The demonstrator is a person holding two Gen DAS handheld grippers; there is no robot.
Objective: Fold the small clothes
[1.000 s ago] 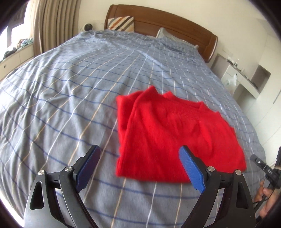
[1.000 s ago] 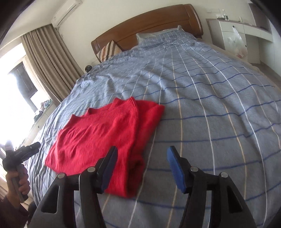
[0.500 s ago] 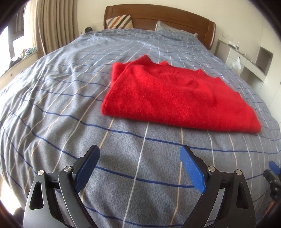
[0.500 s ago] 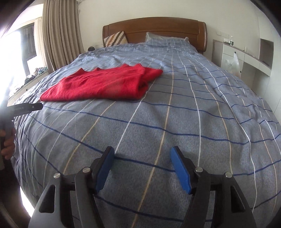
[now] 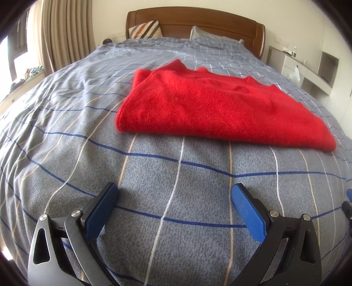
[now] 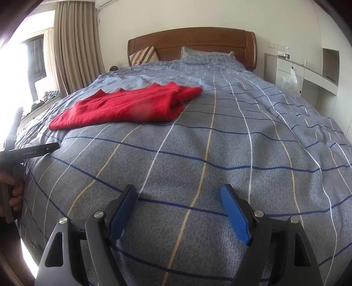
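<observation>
Two grippers, both with fingers spread wide and holding nothing. My left gripper (image 5: 173, 209) sits low over the duvet (image 5: 66, 136), its blue pads (image 5: 247, 216) well apart, with only checked fabric between them. My right gripper (image 6: 179, 211) is in the same condition — blue pads (image 6: 235, 215) wide, bare duvet (image 6: 264, 143) in the gap.

Landmark: the sweater (image 5: 215, 105). It is red, folded into a flat rectangle and lies on the duvet, on the side nearer the curtain (image 6: 77, 46). Its ribbed collar edge points toward the headboard (image 5: 198, 21); one folded layer shows beneath the top layer at the end nearer the middle of the bed.

Positions relative to the sweater:
- Left gripper: on the foot side of the sweater, near it but not touching, roughly in line with its long folded edge.
- Right gripper: on the foot side as well, well apart from the sweater (image 6: 129, 105) and offset toward the desk (image 6: 308, 72) side.
- Striped pillow (image 6: 144, 55): beyond the sweater, against the headboard (image 6: 193, 41).
- Plastic bag (image 6: 289, 80): hangs at the desk, far across the bed from the sweater.

From the right wrist view, the left gripper's black handle (image 6: 28, 151) and my left hand (image 6: 15, 189) show at the frame edge — on the foot side of the sweater.
</observation>
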